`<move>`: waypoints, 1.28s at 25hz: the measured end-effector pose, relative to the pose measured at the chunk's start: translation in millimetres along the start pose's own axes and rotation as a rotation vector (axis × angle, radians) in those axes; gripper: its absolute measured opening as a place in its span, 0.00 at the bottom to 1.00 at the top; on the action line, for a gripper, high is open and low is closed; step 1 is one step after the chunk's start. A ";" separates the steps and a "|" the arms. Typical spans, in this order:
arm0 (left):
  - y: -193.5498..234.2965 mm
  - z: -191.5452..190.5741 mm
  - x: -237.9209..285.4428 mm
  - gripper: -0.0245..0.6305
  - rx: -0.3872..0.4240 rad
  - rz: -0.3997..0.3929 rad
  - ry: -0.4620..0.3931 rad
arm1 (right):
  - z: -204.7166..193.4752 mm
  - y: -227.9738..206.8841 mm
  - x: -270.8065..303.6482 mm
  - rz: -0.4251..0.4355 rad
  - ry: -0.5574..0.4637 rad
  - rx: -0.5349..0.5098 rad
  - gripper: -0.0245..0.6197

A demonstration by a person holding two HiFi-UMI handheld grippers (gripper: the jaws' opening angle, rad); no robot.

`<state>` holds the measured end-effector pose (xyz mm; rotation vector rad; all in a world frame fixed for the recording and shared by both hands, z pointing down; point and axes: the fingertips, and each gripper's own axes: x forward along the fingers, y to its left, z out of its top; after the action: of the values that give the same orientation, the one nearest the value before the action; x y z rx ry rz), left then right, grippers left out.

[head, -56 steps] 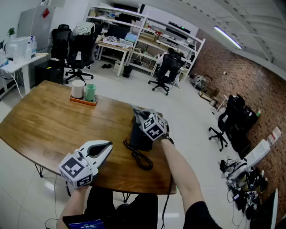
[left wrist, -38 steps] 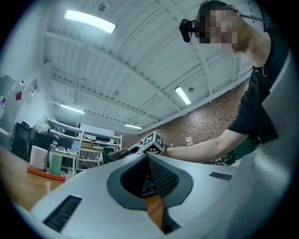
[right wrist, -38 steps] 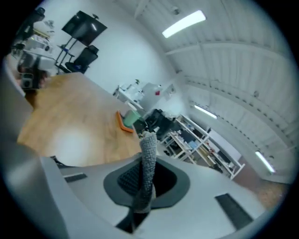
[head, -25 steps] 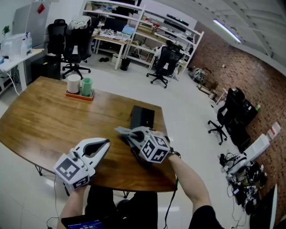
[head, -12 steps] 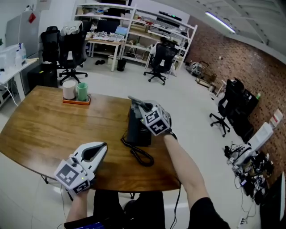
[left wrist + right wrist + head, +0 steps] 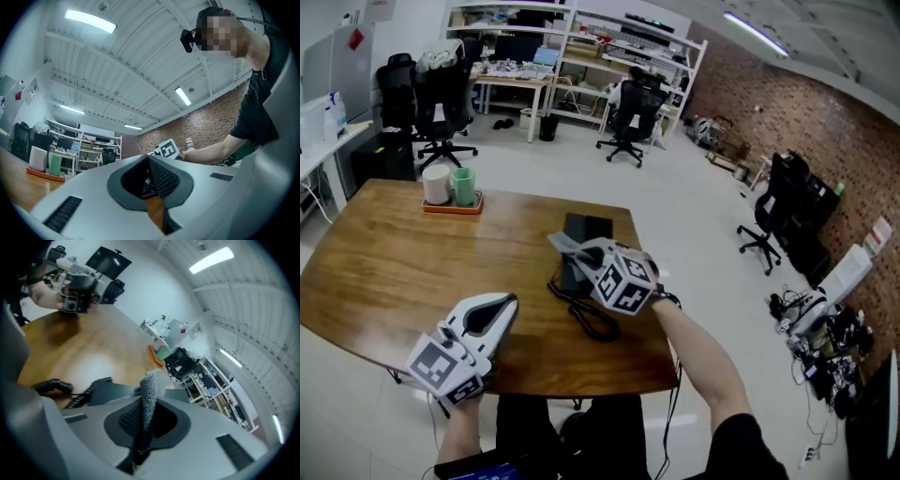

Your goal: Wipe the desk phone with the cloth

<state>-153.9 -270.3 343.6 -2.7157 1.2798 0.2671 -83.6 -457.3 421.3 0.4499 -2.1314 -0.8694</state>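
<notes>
Gripping the cloth, the right tool hovers over the desk phone on the bench; the left tool rests closed, empty. Snagging the coiled cord could drag the phone.

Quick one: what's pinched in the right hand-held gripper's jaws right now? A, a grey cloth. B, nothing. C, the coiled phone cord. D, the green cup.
A: the right gripper view shows the grey cloth clamped between the jaws of the right hand-held gripper, with the desk phone just beyond it.
</notes>
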 end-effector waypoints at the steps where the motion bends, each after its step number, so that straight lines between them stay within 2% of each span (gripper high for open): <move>1: 0.0 -0.6 0.2 0.03 -0.001 -0.002 0.001 | 2.7 21.9 -9.0 0.057 -0.010 -0.029 0.08; 4: -0.3 -2.3 -0.7 0.03 -0.003 -0.004 0.008 | 6.3 78.0 -35.7 0.230 -0.014 -0.123 0.08; 6: 0.7 -2.9 -1.2 0.03 -0.004 -0.004 0.011 | 8.9 77.2 -43.1 0.240 -0.027 -0.135 0.08; 8: 2.5 -4.5 -1.1 0.03 -0.004 -0.004 0.012 | 11.4 37.6 -38.8 0.129 -0.064 -0.052 0.08; 12: 4.9 -9.5 -0.9 0.03 -0.009 -0.005 0.012 | -9.2 -73.7 -11.2 -0.210 -0.056 0.160 0.08; 14: 3.9 -9.9 -0.9 0.03 -0.012 -0.006 0.008 | -26.9 -105.5 5.1 -0.287 -0.018 0.229 0.08; 16: 2.2 -9.1 -0.8 0.03 -0.013 -0.005 0.005 | -45.0 -114.6 20.6 -0.296 0.034 0.266 0.08; 19: -0.8 -5.6 0.0 0.03 -0.011 -0.007 0.008 | -52.6 -102.7 25.2 -0.255 0.062 0.240 0.08; 22: -1.3 -1.2 0.4 0.03 -0.004 -0.006 0.009 | -35.5 -70.9 12.5 -0.172 0.036 0.139 0.08; 29: -1.4 -3.0 0.1 0.03 -0.007 -0.007 0.012 | -16.1 54.4 -36.7 0.111 0.015 -0.086 0.08; 32: 0.7 -4.1 0.2 0.03 -0.010 -0.008 0.013 | -15.9 82.6 -52.2 0.248 0.017 -0.142 0.08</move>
<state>-153.8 -271.7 347.6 -2.7348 1.2743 0.2557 -40.7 -376.9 459.8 0.1158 -2.0406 -0.8626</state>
